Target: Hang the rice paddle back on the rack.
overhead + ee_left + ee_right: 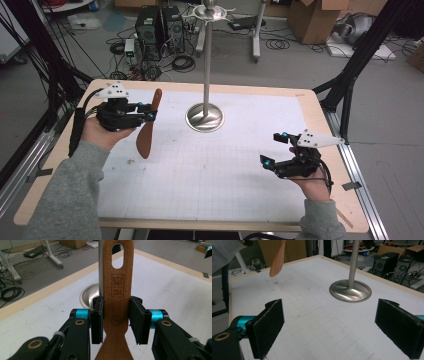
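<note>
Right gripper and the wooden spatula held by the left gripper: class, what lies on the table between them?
Nothing: in the high view, only bare white mat separates the right gripper from the wooden spatula; the metal stand sits behind that stretch.

My right tongs (332, 327) stand wide apart, 2 black pads (268, 326) with nothing between them, above the white gridded surface (312, 322). Ahead, a steel pole stands on its round base (350, 291). At upper left, a wooden spatula (277, 260) hangs in the air.

The wooden spatula (148, 125) hangs left of the stand (205, 117).
</note>
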Action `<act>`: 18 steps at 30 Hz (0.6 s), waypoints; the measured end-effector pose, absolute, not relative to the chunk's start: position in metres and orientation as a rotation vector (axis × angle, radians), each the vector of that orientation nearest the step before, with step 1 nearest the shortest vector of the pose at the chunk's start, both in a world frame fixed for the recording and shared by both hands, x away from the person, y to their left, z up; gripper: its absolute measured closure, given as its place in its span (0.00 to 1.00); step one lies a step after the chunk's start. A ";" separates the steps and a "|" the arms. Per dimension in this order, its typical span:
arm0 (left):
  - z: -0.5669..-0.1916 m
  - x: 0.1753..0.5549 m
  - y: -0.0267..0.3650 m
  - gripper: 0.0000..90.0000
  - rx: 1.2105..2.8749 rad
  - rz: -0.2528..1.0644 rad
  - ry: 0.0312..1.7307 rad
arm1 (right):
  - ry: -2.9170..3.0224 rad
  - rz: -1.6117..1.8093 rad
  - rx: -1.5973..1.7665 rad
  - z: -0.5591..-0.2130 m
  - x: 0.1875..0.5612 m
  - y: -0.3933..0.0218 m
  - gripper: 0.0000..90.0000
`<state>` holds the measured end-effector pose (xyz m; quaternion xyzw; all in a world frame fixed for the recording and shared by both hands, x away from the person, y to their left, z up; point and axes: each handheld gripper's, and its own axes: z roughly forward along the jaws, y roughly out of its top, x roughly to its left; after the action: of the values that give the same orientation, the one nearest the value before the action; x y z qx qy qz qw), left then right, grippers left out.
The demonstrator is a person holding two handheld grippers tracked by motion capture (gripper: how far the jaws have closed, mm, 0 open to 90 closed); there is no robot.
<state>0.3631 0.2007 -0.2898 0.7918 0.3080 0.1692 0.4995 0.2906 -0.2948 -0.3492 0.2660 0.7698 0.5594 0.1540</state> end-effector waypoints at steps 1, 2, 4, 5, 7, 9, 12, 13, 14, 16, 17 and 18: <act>-0.289 0.366 0.201 0.72 1.917 0.411 0.745 | 2.207 1.604 0.767 -0.349 0.290 -0.295 0.08; -0.289 0.366 0.201 0.72 1.917 0.411 0.745 | 2.206 1.605 0.768 -0.349 0.290 -0.295 0.08; -0.284 0.372 0.203 0.72 1.912 0.421 0.749 | 2.200 1.609 0.762 -0.349 0.290 -0.296 0.08; -0.282 0.374 0.204 0.72 1.906 0.419 0.751 | 2.201 1.610 0.766 -0.349 0.290 -0.296 0.08; -0.278 0.377 0.205 0.72 1.907 0.426 0.759 | 2.198 1.615 0.769 -0.349 0.290 -0.296 0.08; -0.274 0.380 0.205 0.73 1.906 0.427 0.757 | 2.196 1.616 0.765 -0.348 0.290 -0.297 0.08; -0.269 0.383 0.204 0.73 1.895 0.426 0.748 | 2.195 1.618 0.770 -0.348 0.290 -0.297 0.08; -0.265 0.386 0.203 0.72 1.897 0.423 0.741 | 2.192 1.619 0.770 -0.348 0.291 -0.298 0.08; -0.265 0.386 0.203 0.73 1.897 0.423 0.741 | 2.192 1.619 0.770 -0.348 0.291 -0.298 0.08; -0.260 0.391 0.200 0.72 1.899 0.417 0.735 | 2.188 1.622 0.775 -0.348 0.290 -0.298 0.08; -0.258 0.392 0.200 0.72 1.898 0.417 0.733 | 2.186 1.622 0.772 -0.348 0.290 -0.299 0.08; -0.257 0.394 0.199 0.72 1.897 0.417 0.733 | 2.185 1.625 0.772 -0.347 0.290 -0.299 0.08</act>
<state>0.3939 0.1985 -0.2567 0.7871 0.3042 0.1731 0.5080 0.2899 -0.2990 -0.3475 0.2696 0.7626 0.5671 0.1552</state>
